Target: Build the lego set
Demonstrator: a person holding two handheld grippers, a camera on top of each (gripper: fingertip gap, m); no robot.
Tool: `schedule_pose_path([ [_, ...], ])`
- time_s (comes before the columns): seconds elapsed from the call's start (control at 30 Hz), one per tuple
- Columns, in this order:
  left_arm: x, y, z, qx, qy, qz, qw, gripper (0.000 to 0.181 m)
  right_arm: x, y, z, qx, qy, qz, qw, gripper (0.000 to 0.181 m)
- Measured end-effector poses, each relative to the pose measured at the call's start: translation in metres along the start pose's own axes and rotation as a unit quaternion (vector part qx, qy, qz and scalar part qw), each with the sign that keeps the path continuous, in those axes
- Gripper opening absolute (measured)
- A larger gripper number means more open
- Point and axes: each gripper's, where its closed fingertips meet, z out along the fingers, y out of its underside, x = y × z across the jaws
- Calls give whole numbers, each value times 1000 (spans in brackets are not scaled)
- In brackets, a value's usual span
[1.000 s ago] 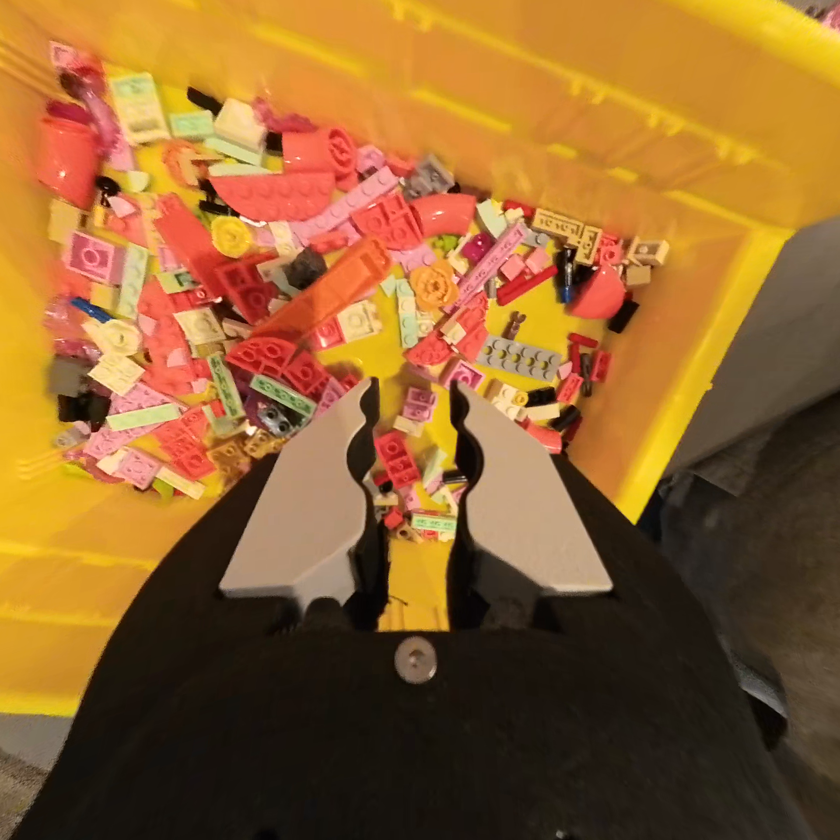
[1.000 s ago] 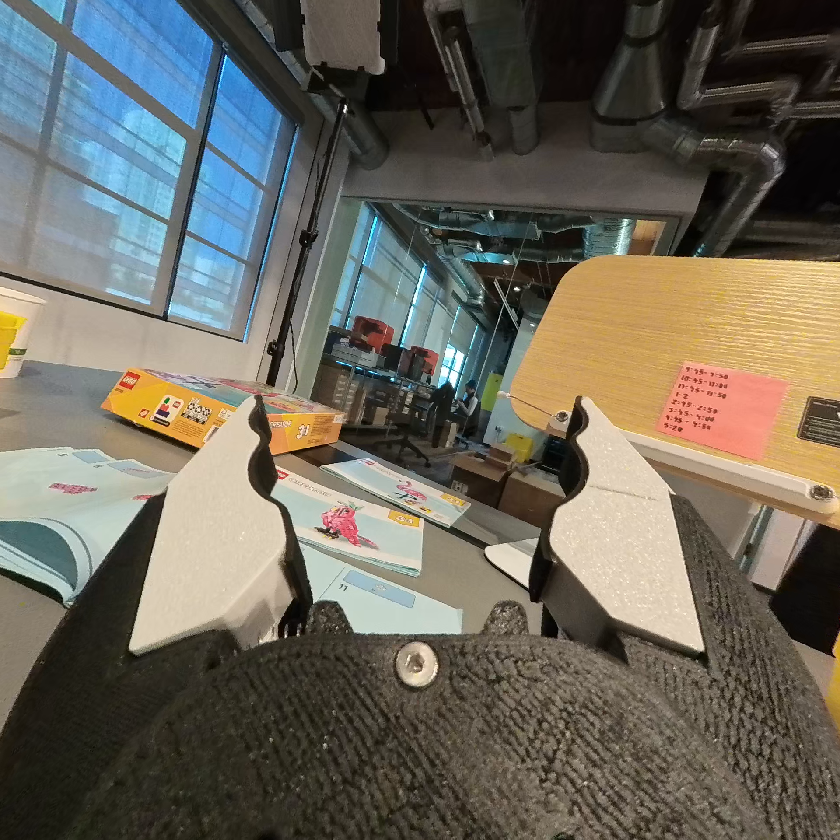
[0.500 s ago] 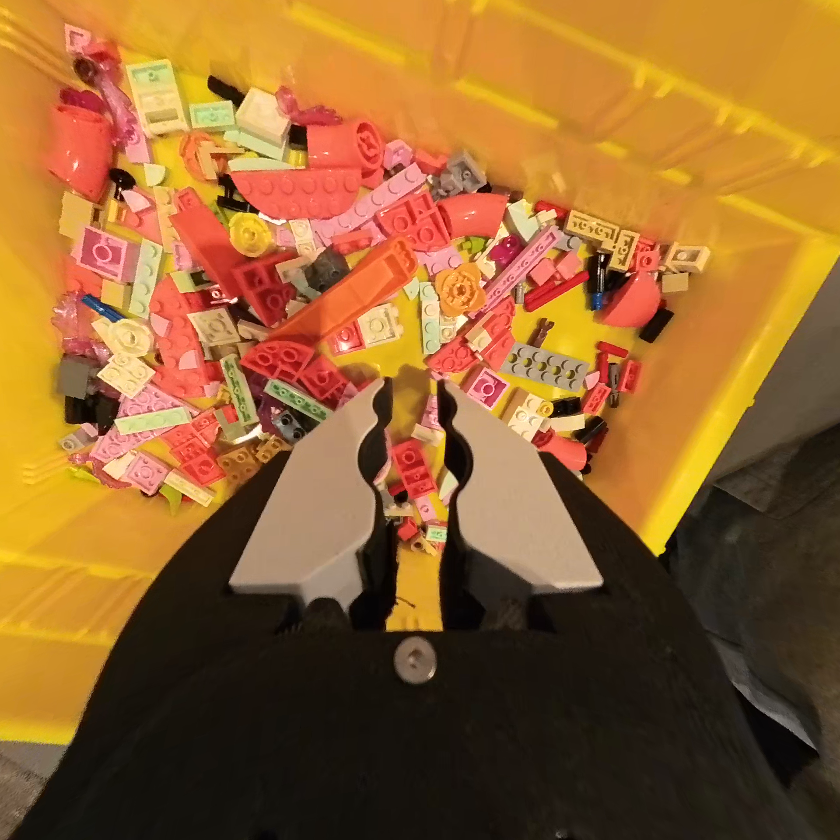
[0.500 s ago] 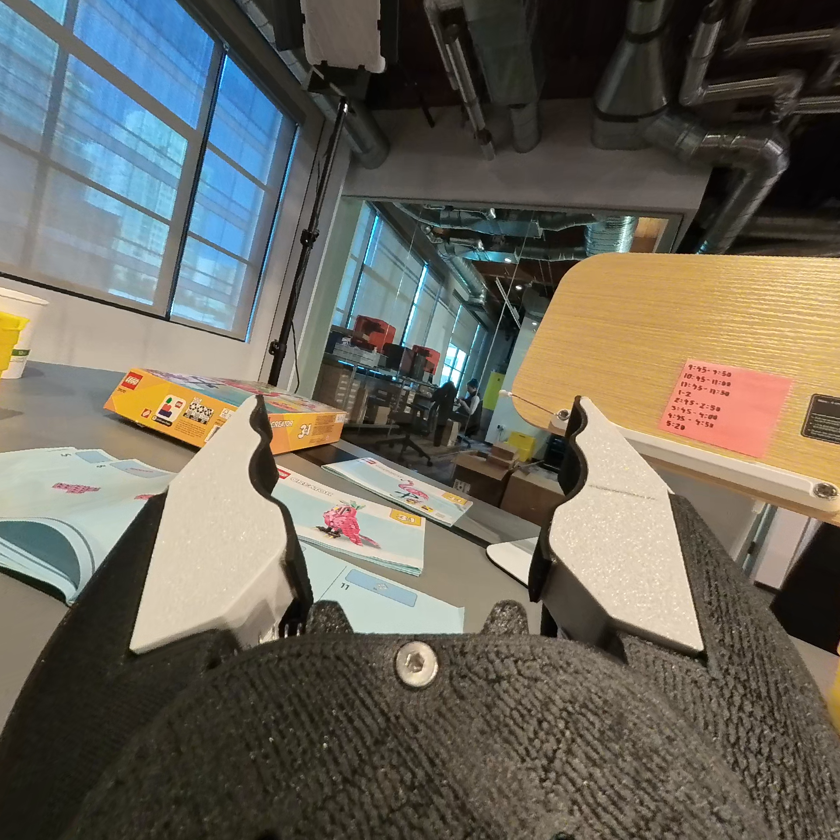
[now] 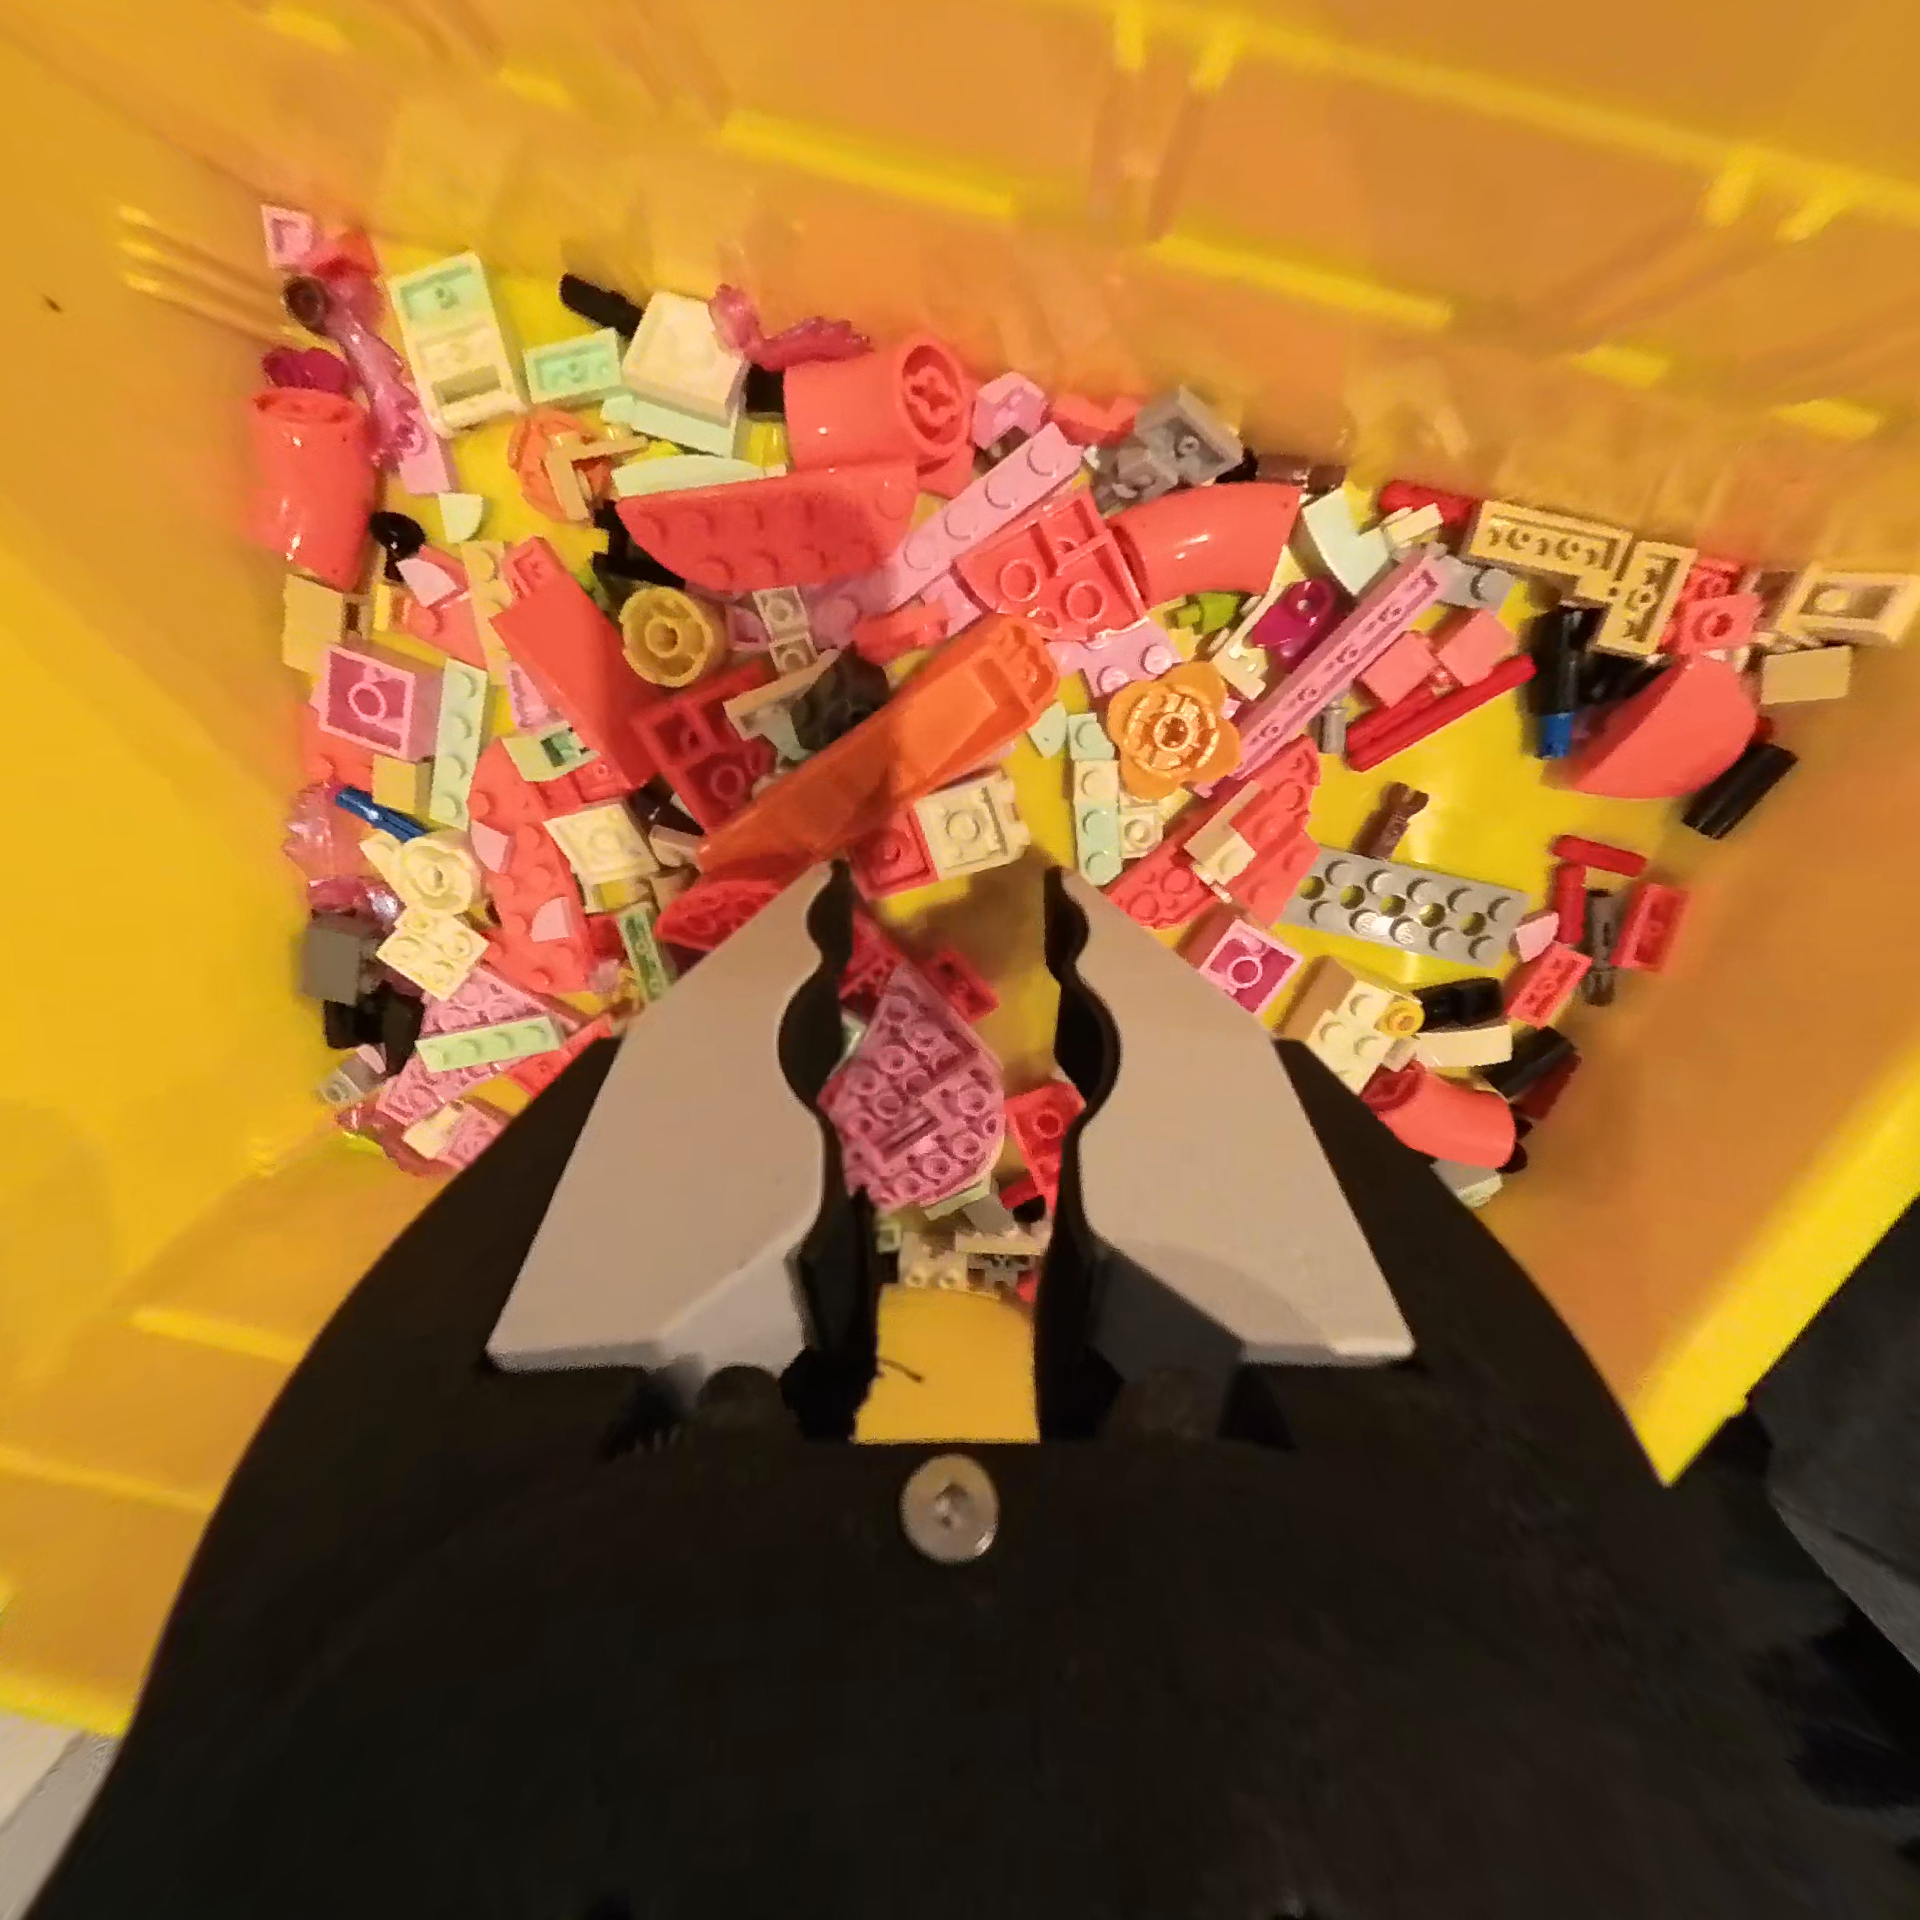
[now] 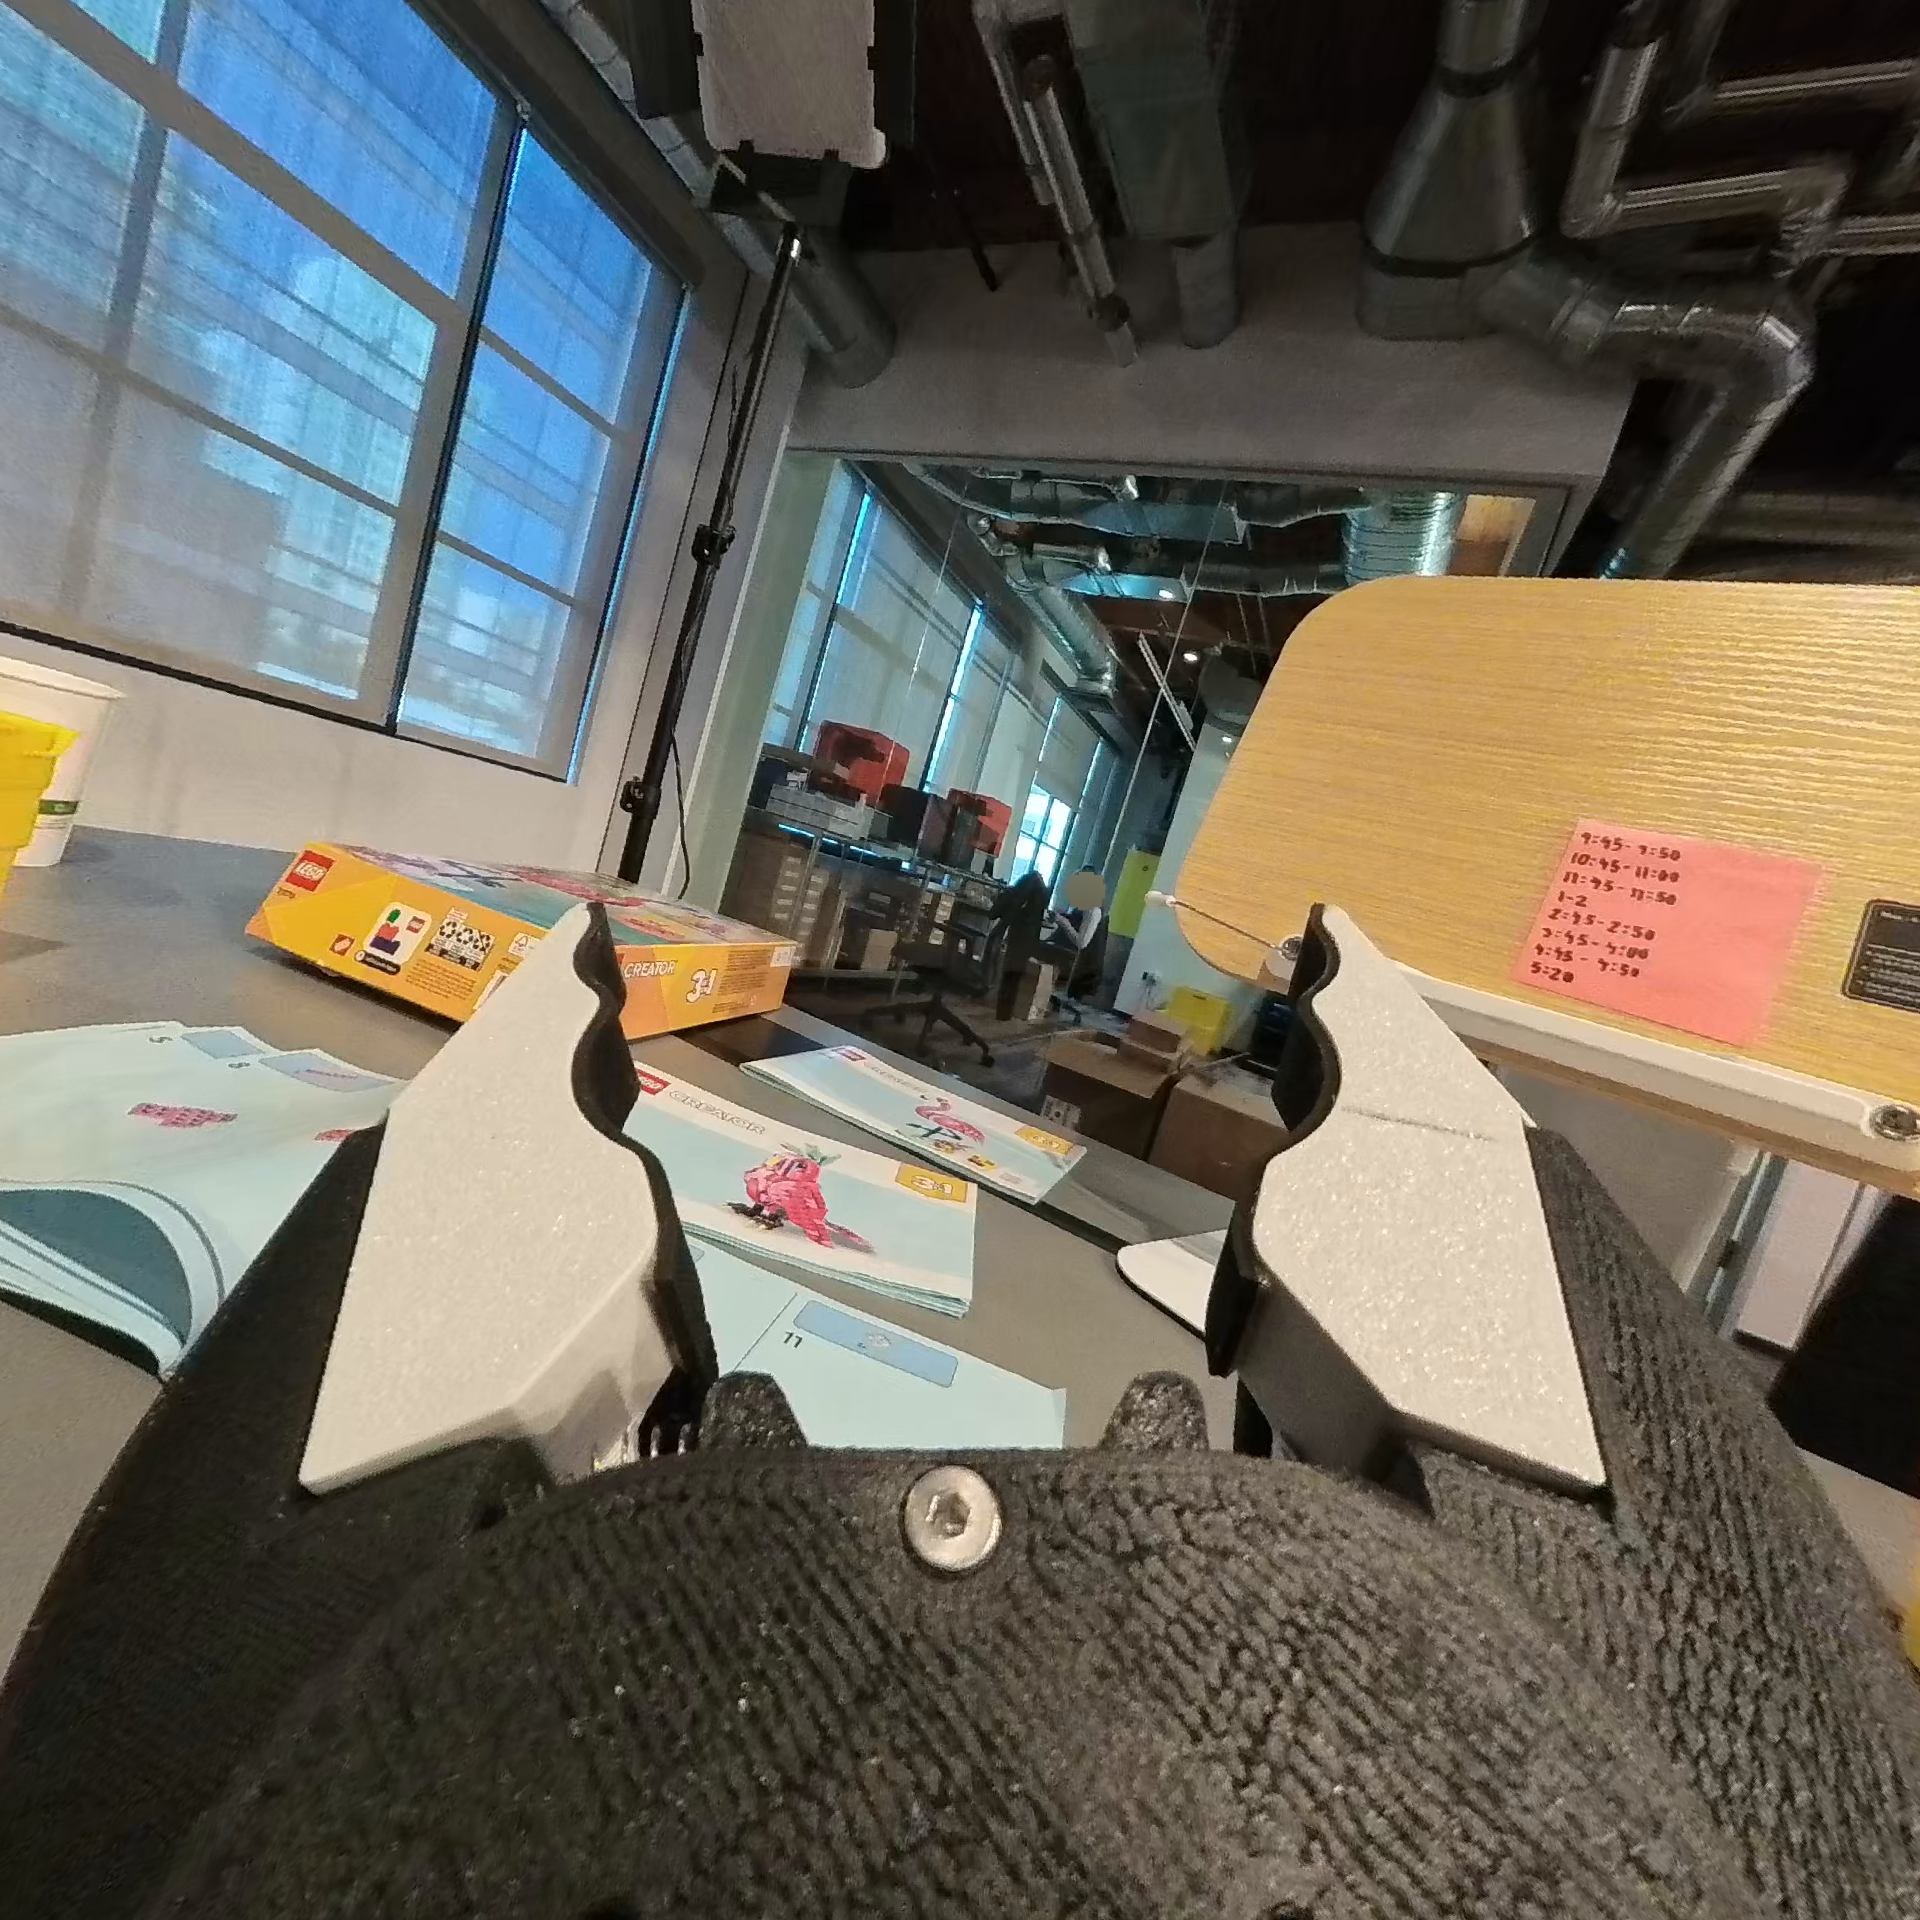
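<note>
Below, parted left tongs [image 5: 945, 883] hover over glossy studded bricks [image 5: 914, 1091] in a yellow bin [image 5: 135, 727]; right tongs [image 6: 956, 925] gape wide.

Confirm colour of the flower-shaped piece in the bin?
Orange flower piece, clearest in the left wrist view.

The left claw [image 5: 945, 904] is pointing down into a yellow bin [image 5: 156, 727], its jaws standing slightly apart over a heap of loose lego pieces [image 5: 935, 644]. A pink rounded plate assembly [image 5: 914, 1101] is lying between the two fingers, though whether they are touching it cannot be told. An orange translucent piece [image 5: 894, 748] is resting just beyond the fingertips, and a grey holed plate [image 5: 1413, 914] is lying to their right.
</note>
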Motion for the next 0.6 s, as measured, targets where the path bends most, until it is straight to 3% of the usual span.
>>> schedule_pose_path([
  [0.17, 11, 2, 6, -18, 47, 103, 993, 57, 0, 0, 0, -1, -1, 1, 1000, 126],
  [0.33, 12, -1, 7, -15, 66, 178, 982, 61, 0, 0, 0, -1, -2, 1, 1000, 126],
  [0.47, 9, -1, 7, -17, 74, 215, 974, 52, 0, 1, 0, -2, -2, 3, 1000, 126],
  [0.6, 10, 0, 5, -11, 71, 232, 970, 18, 0, 2, 1, -3, -2, 6, 1000, 126],
])
